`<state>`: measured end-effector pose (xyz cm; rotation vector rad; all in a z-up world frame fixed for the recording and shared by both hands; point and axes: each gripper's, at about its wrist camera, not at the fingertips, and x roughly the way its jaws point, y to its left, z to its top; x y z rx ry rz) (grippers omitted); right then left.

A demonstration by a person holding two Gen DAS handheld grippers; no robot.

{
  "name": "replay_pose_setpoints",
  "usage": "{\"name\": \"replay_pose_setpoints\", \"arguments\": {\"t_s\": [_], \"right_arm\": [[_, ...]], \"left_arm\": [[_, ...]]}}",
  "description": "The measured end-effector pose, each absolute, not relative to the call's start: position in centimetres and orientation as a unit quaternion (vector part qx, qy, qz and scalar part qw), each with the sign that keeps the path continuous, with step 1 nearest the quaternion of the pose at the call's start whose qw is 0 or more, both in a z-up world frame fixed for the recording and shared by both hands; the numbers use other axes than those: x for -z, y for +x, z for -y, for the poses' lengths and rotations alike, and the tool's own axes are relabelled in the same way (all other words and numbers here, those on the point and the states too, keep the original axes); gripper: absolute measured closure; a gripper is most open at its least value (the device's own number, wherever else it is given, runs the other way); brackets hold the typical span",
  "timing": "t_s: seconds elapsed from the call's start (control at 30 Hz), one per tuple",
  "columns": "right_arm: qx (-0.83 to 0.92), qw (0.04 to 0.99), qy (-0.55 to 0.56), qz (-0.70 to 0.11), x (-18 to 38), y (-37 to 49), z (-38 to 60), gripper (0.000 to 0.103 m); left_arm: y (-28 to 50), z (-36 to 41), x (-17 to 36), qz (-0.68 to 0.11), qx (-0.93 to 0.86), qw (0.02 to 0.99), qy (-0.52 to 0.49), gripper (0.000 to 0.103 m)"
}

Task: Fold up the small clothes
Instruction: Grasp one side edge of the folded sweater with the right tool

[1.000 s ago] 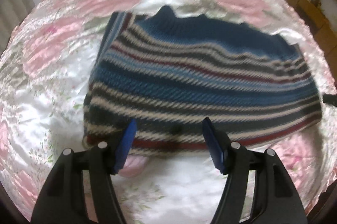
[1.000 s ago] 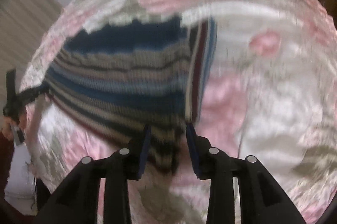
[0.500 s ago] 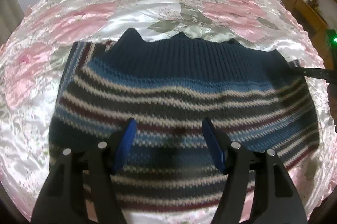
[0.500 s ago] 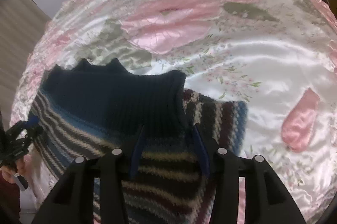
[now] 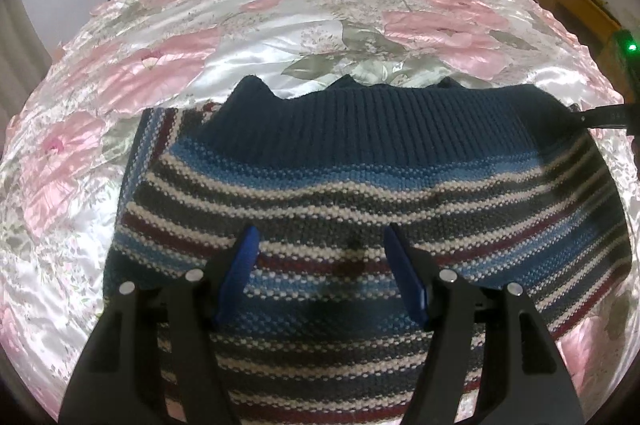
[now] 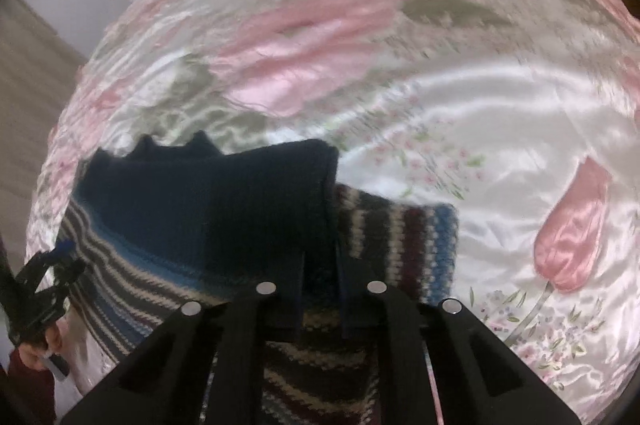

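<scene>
Where blurred, sweater (image 6: pixel 208 209) hides fingers (image 6: pixel 298 289).

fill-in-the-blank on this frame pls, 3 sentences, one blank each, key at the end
1. The striped sweater lies on a shiny bedspread printed with pink ____.
2. The left gripper hovers over the sweater with its jaws ____.
3. The ribbed band along the sweater's far edge is plain dark ____.

Missing words: flowers; open; blue
</scene>
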<state>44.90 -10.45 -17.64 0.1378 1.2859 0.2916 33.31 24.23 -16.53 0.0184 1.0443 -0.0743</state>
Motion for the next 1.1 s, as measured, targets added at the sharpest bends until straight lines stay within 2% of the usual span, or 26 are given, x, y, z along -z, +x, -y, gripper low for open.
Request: {"name": "replay_pose_setpoints", "arguments": {"t_s": [0.2,0.33,0.53,0.9,1.1], "right_arm": [[-0.123,0.783,0.054,-0.607,19.1,45.1,9.8,0.086],[-0.128,0.792,0.051,-0.595,17.7,44.0,10.2,0.071],[-0.126,0.797,0.043,-0.589,16.2,39.3,11.9,0.059],[-0.147,0.784,0.031,-0.602,14.9,31.3,11.7,0.058],[-0.122,0.765,-0.012,-0.633,17.9,29.6,11.4,0.061]], "left_arm": [[33.1,-24.0,16.3,-0.495,0.038,0.868,0.009,0.038],[32.8,-23.7,15.9,-0.489,0.041,0.871,0.011,0.036],[32.2,-23.3,15.7,-0.484,0.044,0.874,0.015,0.036],[31.8,-22.7,16.2,-0.487,0.046,0.872,0.023,0.033],[31.9,-22.5,17.3,-0.501,0.045,0.864,0.021,0.033]]}}
